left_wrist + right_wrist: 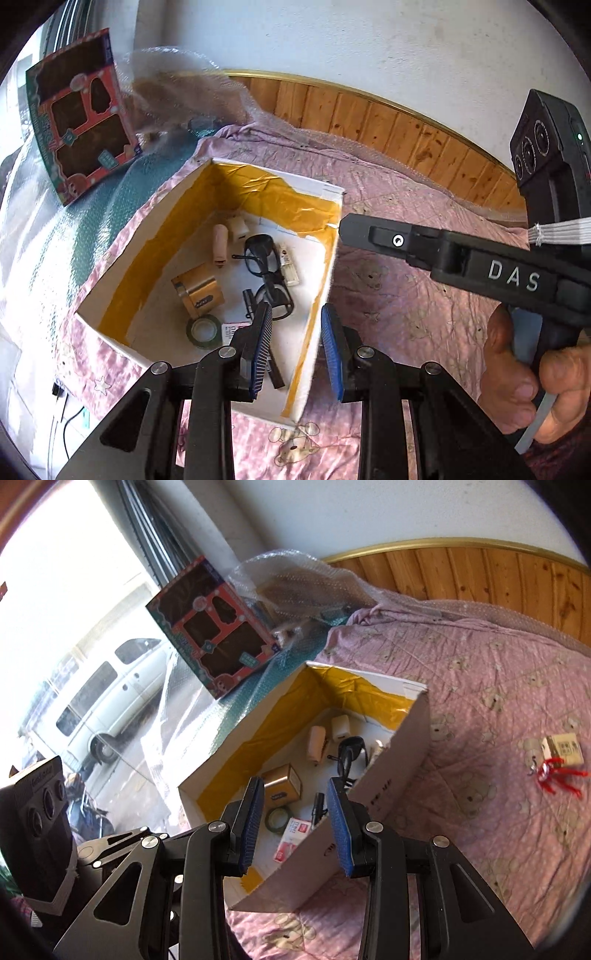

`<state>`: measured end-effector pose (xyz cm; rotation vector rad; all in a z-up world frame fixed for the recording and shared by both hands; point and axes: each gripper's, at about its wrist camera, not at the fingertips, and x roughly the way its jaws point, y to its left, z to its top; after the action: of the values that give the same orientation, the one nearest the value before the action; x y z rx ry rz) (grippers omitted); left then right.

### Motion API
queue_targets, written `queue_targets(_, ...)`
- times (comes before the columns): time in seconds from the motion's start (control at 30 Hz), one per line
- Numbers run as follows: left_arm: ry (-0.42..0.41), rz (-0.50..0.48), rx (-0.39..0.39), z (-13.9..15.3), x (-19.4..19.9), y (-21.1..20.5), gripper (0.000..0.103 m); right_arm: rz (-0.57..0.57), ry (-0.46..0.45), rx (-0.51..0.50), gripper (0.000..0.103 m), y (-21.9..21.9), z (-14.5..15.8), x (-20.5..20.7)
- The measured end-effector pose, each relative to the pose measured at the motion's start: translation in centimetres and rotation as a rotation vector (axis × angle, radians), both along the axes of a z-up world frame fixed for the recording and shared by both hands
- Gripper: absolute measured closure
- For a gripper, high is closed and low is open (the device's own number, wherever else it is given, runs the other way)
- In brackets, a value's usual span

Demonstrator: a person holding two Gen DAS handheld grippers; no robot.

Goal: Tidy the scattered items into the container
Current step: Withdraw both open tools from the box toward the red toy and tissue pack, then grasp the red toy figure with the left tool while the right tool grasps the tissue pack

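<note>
The left gripper (295, 350) is closest to its camera. Its two blue-padded fingers (334, 350) are spread apart and hold nothing. They hang over the near right corner of the white box (325, 277), one finger above the inside and the other just outside the right wall.

Inside the box, just beyond the left finger, lies a roll of dark tape (204, 331). Next to it is a small red and white packet (231, 328). A little farther in are a gold box (198, 290) and black glasses (267, 269). Near the back wall of the box are a beige tube (221, 245), a white cube (238, 227) and a small clear bottle (288, 267).

The right gripper (295, 827) also has its fingers (341, 830) spread apart with nothing between them. It hangs over the near edge of the box, above the right wall.

The box stands on a bed with a pink cover (498, 686). To the right of the box, well apart from it, a small cardboard tag with red strings (557, 760) lies on the cover, far from both pairs of fingers. Behind the box, to its left, a red toy package (218, 627) leans by bubble wrap (295, 576).
</note>
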<state>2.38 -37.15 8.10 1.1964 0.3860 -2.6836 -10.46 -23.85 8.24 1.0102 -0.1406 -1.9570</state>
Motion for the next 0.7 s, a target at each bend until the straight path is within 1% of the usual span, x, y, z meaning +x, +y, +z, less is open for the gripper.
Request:
queue_targets(0.17,-0.018,-0.065,-0.011,-0.9,-1.7,2.8,0.074,-0.13,-0.049,-0.058,0.064,5.6,-1.5,-1.0)
queue_targets(0.3,-0.032,-0.111,0.001,-1.6,-3.5,4.8,0.074,-0.232,-0.096,-0.091,0.063,9.7,-3.4,-2.2)
queue_targets(0.5,-0.055,-0.181,0.032,-2.6,-7.3,8.5,0.072,-0.363,-0.162,-0.076,0.063,14.8,-6.9,-5.3)
queue_targets(0.7,-0.078,-0.221,0.079,-4.1,-11.3,11.3,0.067,-0.447,-0.203,-0.066,0.063,18.3,-8.9,-8.6)
